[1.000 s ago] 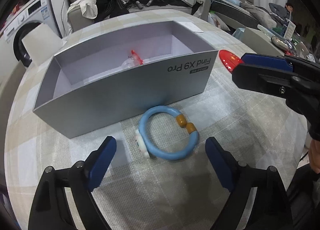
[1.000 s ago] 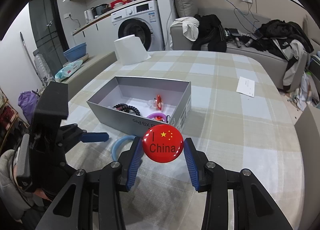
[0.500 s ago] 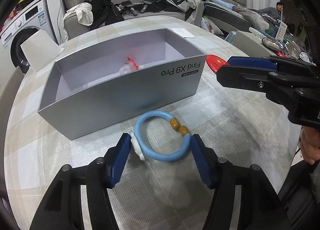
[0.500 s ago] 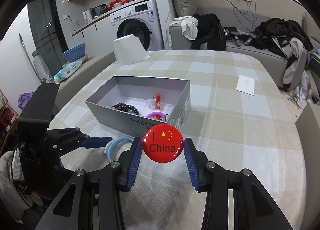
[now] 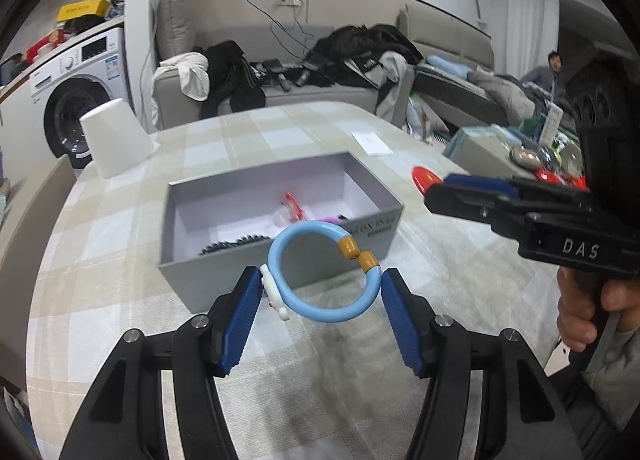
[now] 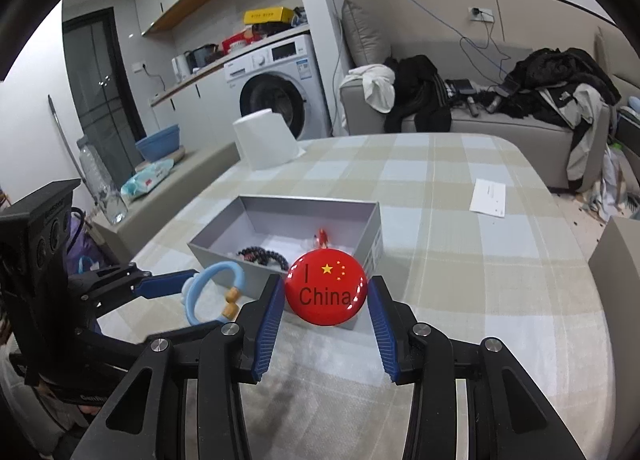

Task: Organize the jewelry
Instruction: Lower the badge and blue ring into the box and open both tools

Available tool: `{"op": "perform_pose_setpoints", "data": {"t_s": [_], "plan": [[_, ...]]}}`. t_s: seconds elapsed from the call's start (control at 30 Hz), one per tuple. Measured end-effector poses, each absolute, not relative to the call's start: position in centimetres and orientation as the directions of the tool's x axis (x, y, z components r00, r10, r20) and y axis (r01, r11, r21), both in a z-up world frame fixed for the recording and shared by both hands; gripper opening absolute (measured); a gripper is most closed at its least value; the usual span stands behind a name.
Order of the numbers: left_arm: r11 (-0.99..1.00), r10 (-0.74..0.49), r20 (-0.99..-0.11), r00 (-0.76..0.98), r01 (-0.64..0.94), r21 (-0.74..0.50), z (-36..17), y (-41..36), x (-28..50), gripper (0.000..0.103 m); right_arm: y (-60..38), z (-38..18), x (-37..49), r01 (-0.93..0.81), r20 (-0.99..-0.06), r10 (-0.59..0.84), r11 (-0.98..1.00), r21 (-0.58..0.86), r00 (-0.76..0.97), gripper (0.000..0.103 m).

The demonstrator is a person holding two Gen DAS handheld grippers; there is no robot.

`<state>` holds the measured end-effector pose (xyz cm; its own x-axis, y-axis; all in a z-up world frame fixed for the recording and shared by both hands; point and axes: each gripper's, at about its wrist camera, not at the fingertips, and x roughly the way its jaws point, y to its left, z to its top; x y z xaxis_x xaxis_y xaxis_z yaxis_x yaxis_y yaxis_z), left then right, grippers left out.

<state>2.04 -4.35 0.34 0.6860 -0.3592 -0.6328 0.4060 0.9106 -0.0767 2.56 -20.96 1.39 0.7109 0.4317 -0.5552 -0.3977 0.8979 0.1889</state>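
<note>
My left gripper (image 5: 322, 294) is shut on a light blue bracelet (image 5: 316, 306) with two orange beads and a white charm, held above the table in front of the grey open box (image 5: 208, 190). The bracelet also shows in the right wrist view (image 6: 200, 292). My right gripper (image 6: 325, 306) is shut on a round red "I China" badge (image 6: 326, 288), held just before the box's near corner (image 6: 372, 236). The box holds a black bead bracelet (image 6: 262, 254), a small red trinket (image 6: 322, 238) and a purple piece.
A white upturned cup (image 6: 264, 144) stands at the table's far left. A white paper slip (image 6: 488, 198) lies at the far right. A sofa piled with clothes (image 6: 500, 100) and a washing machine (image 6: 276, 92) stand beyond the checked tablecloth (image 6: 460, 260).
My left gripper closed on the blue bracelet and lifted it off the table toward the box. My right gripper stayed shut on the red badge, nearly still.
</note>
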Motion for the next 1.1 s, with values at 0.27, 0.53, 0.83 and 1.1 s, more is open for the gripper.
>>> {"op": "perform_pose_setpoints", "data": {"t_s": [0.27,0.53,0.83,1.1], "plan": [[0.946,-0.311,-0.592,0.743,0.301,-0.119,1.3,-2.1,3.7,0.057,-20.7,1.4,3.5,-0.376,-0.552,0.432,0.9,0.219,0.713,0.042],[0.963,-0.261,-0.575,0.776,0.251,-0.098,1.6,-1.6,5.9,0.057,-18.6,1.9,5.3,-0.389,-0.538,0.463,0.886,0.253,0.705,0.042],[0.974,-0.217,-0.614,0.759,0.21,-0.085,-0.1,-0.5,8.2,0.057,-16.6,0.6,7.6,-0.373,-0.574,0.463,0.886,0.275,0.676,0.042],[0.973,-0.197,-0.617,0.762,0.229,-0.027,-0.4,-1.1,7.5,0.057,-16.1,-0.1,8.4,-0.371,-0.602,0.455,0.889,0.267,0.656,0.042]]}}
